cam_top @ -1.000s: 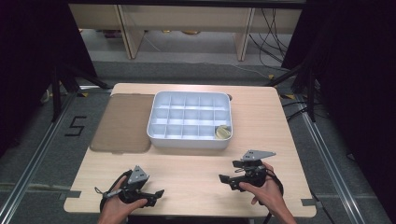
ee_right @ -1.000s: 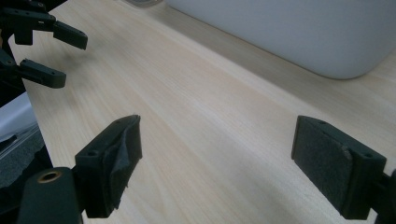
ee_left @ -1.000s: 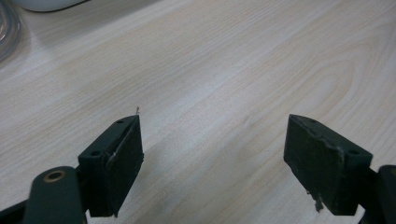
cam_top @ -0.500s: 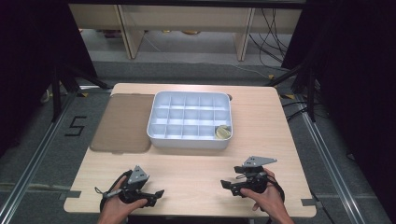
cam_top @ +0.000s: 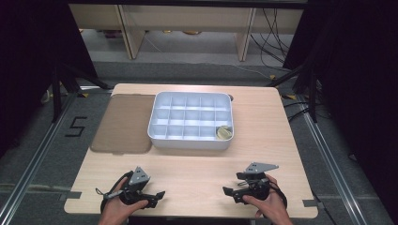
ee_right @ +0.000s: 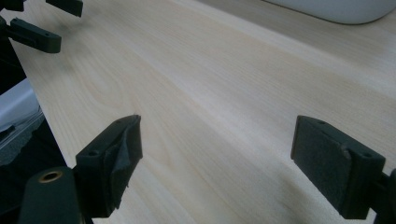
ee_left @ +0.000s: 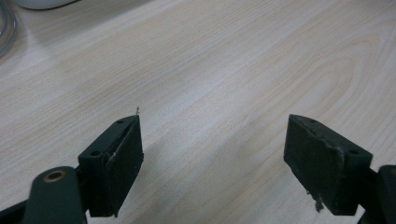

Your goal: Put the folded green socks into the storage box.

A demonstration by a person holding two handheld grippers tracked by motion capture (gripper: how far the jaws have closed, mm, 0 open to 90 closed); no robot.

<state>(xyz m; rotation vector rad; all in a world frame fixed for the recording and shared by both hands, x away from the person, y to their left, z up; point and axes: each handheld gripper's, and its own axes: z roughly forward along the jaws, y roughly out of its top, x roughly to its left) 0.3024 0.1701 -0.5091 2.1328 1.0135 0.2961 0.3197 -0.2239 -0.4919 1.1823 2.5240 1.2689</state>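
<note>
High view first: the pale wooden desk (cam_top: 197, 168) carries a brown mat (cam_top: 123, 123) touching a white compartment tray (cam_top: 190, 140), with a small roll of tape (cam_top: 224, 132) in its near right corner cell. That roll looks light and stiff; pinching across its ring wall seems safest. Left gripper (cam_top: 157, 196) and right gripper (cam_top: 230, 193) rest near the front edge, jaws apart, holding nothing.

The table (cam_top: 197, 168) is smooth, pale wood. The tray (cam_top: 187, 140) looks like shiny white plastic. The brown mat (cam_top: 122, 124) is dull.
</note>
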